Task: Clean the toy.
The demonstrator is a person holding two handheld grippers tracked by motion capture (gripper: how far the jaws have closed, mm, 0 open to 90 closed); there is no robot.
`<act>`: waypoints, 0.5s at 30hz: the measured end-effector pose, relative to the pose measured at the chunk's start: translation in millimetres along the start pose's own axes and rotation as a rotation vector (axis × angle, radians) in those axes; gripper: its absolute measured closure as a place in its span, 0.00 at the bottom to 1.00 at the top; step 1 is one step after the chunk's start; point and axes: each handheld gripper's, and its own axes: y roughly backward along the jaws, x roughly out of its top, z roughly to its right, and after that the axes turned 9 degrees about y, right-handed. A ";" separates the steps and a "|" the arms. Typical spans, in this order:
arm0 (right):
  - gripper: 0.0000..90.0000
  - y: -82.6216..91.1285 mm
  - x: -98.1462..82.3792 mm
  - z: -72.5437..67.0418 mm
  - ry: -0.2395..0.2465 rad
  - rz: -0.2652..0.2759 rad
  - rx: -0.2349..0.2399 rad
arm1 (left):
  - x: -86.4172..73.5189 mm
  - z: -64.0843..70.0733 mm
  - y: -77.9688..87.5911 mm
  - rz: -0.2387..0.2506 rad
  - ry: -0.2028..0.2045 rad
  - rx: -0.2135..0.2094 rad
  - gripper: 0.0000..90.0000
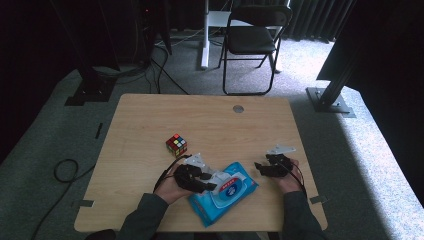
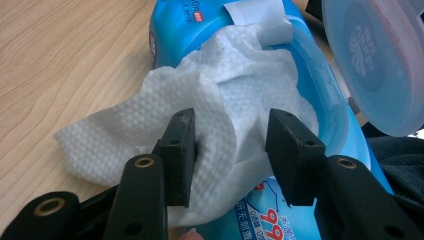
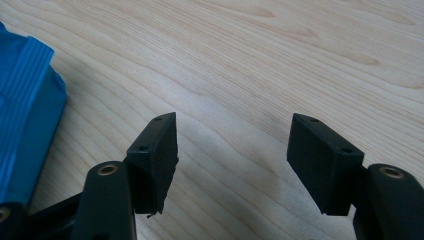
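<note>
Straddling the wet wipe (image 2: pixel 200 100), the left gripper (image 2: pixel 231 150) has one finger (image 2: pixel 181 150) pressed into the bunched sheet at 9 o'clock of the fold, while the other finger (image 2: pixel 292 150) stands just beside it at 3 o'clock with a sliver of gap; fingers half-closed, not yet clenched on the sheet. Wipe lies straight ahead of the fingers, toward 12 o'clock, its long axis running from the loose corner at 8 o'clock up to the pack's opening at 1 o'clock. Judgement: a pull back along that axis would draw it free once the grip closes.

Wipe: white, dimpled weave, crumpled, partly out of the opening, loose end resting on the desk (image 2: pixel 65 55).

Pack of wipes (image 1: pixel 223 195): blue, soft, lying flat at the desk's near edge, between the two hands. Flip lid (image 2: pixel 380 60) translucent, standing open at 2 o'clock.

Right gripper (image 1: pixel 270 167): at 3 o'clock of the pack, apart from it, fingers released, nothing between them. Left gripper is the nearer.

Rubik's cube (image 1: pixel 176 145) sits farther back, at 11 o'clock.
</note>
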 end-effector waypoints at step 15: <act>0.42 3.3 4.5 -2.0 -0.001 0.024 0.010 | 0.2 2.5 14.0 -0.008 -0.068 0.114 0.93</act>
